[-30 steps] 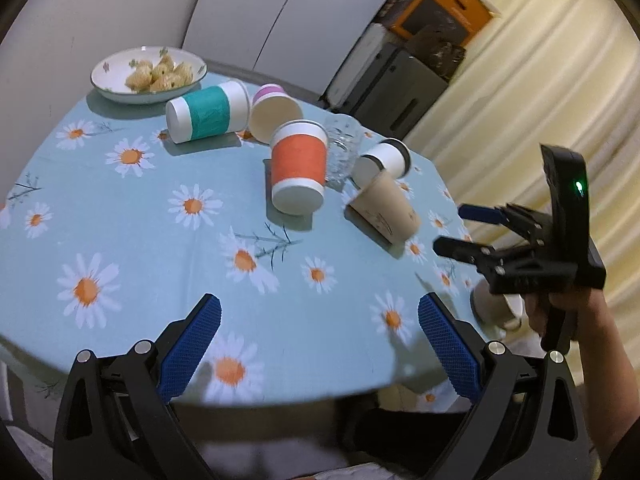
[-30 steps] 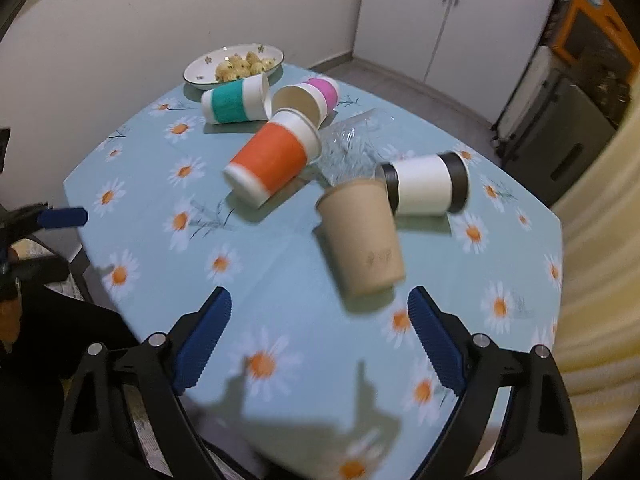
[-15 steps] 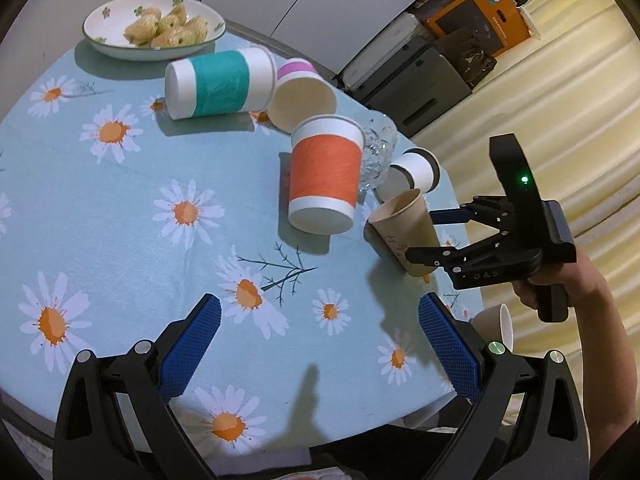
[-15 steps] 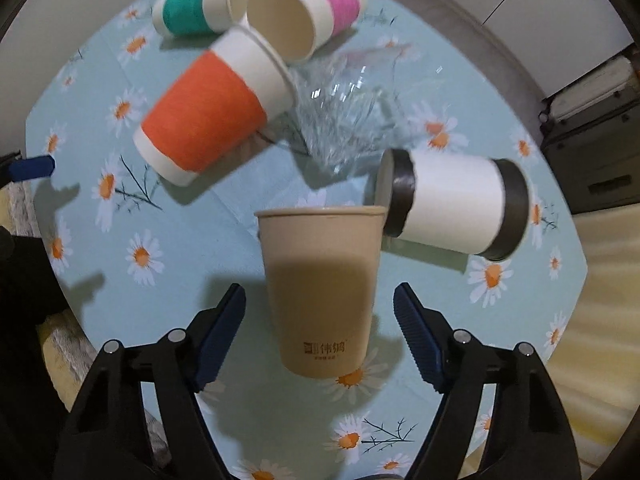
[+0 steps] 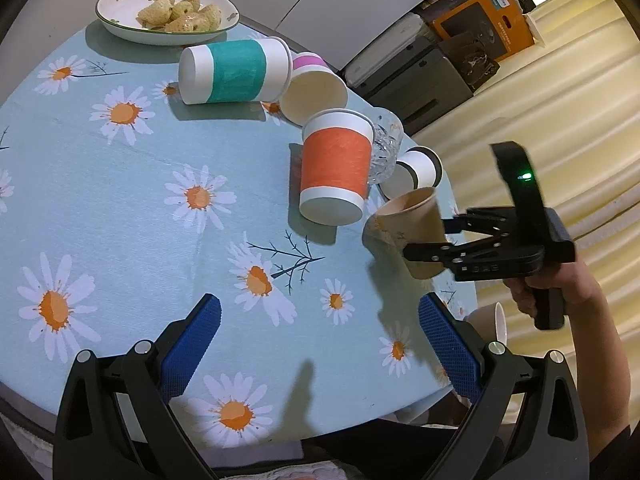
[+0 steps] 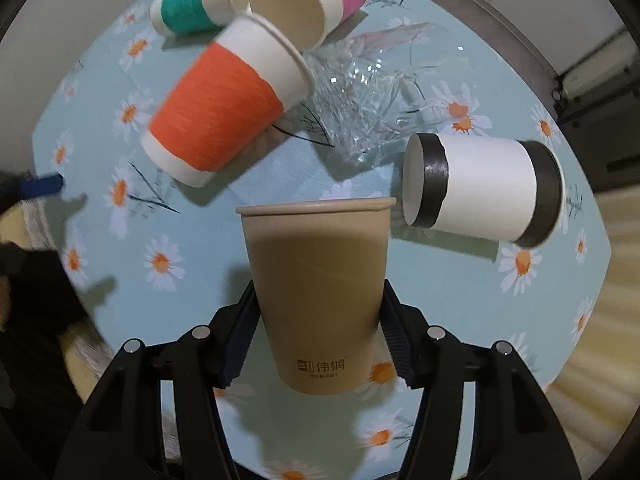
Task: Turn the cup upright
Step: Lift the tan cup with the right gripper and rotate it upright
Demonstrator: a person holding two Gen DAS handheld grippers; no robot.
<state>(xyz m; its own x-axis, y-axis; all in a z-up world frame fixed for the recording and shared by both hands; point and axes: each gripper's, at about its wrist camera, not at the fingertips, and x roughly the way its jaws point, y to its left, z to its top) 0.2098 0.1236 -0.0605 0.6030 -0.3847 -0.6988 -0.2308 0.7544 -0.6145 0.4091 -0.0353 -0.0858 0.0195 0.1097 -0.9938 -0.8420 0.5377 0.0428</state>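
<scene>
1. The left gripper is hovering over the near edge of the round table with the pale blue daisy-print cloth, its two blue-padded fingers spread wide with nothing between them.
2. The right gripper is clamping the plain brown paper cup low on its body, one ridged finger pressing each side; from the left wrist camera this brown paper cup is tilting with its open mouth up and toward the table's middle, by the right rim, and whether its base is touching the cloth cannot be told.
3. Six cups are showing in all: five paper and one glass.
4. Just beyond the held cup, the white paper cup with two black bands is lying on its side.
5. Beside it, the orange-sleeved paper cup is lying tipped, and the clear cut-glass tumbler is lying next to its rim.
6. Farther back, the pink-sleeved paper cup and the teal-sleeved paper cup are lying on their sides, rims close together.
7. Farthest, one white bowl of pale snack pieces is sitting at the table's far edge.
</scene>
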